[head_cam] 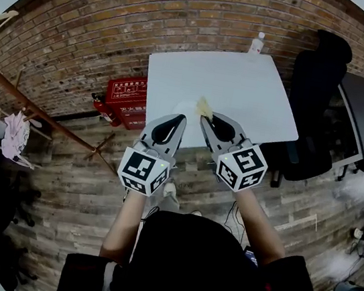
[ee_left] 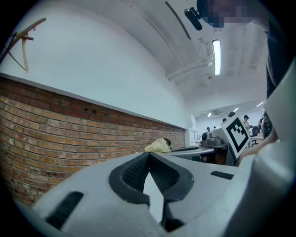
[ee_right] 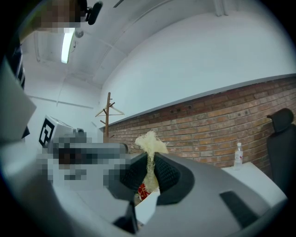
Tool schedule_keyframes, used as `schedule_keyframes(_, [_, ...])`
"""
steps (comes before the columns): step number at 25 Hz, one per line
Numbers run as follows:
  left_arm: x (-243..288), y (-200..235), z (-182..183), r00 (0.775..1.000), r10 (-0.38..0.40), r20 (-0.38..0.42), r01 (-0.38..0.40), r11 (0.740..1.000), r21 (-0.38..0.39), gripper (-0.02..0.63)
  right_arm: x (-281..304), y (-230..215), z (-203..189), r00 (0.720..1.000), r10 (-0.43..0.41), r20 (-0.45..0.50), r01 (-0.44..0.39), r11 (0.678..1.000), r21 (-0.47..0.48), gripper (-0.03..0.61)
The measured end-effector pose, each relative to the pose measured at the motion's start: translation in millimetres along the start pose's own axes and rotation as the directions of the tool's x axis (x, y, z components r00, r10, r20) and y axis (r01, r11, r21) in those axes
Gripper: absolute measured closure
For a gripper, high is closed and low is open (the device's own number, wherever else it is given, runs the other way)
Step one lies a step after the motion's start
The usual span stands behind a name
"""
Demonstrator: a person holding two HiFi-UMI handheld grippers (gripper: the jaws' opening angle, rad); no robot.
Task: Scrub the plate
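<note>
In the head view both grippers are held side by side over the near edge of the white table [head_cam: 244,90]. My right gripper [head_cam: 205,116] is shut on a pale yellow fibrous scrubber [head_cam: 204,107], whose tuft sticks up past the jaw tips [ee_right: 150,141]. My left gripper [head_cam: 181,118] is shut with nothing between its pads [ee_left: 138,169]; the scrubber [ee_left: 157,146] shows just beyond it. A faint pale round plate [head_cam: 186,107] lies on the table under the two jaw tips and is hard to tell from the white top.
A clear bottle [head_cam: 257,43] stands at the table's far edge by the brick wall. A black office chair [head_cam: 319,87] is at the table's right, a red box [head_cam: 126,101] on the floor at its left. A wooden coat rack [ee_right: 108,113] stands further left.
</note>
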State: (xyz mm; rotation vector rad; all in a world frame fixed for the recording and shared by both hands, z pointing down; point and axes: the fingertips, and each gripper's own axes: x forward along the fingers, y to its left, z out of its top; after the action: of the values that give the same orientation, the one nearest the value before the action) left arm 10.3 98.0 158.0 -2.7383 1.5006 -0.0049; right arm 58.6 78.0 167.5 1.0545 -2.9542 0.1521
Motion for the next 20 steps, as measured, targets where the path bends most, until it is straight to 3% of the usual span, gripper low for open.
schedule_keyframes(20, [-19,-8,-6,1.000,0.004,-0.001,-0.004,1.000,-0.010,0.594,-6,15,-7,1.000,0.013,-0.026,-0.014,1.000,-0.027,0.528])
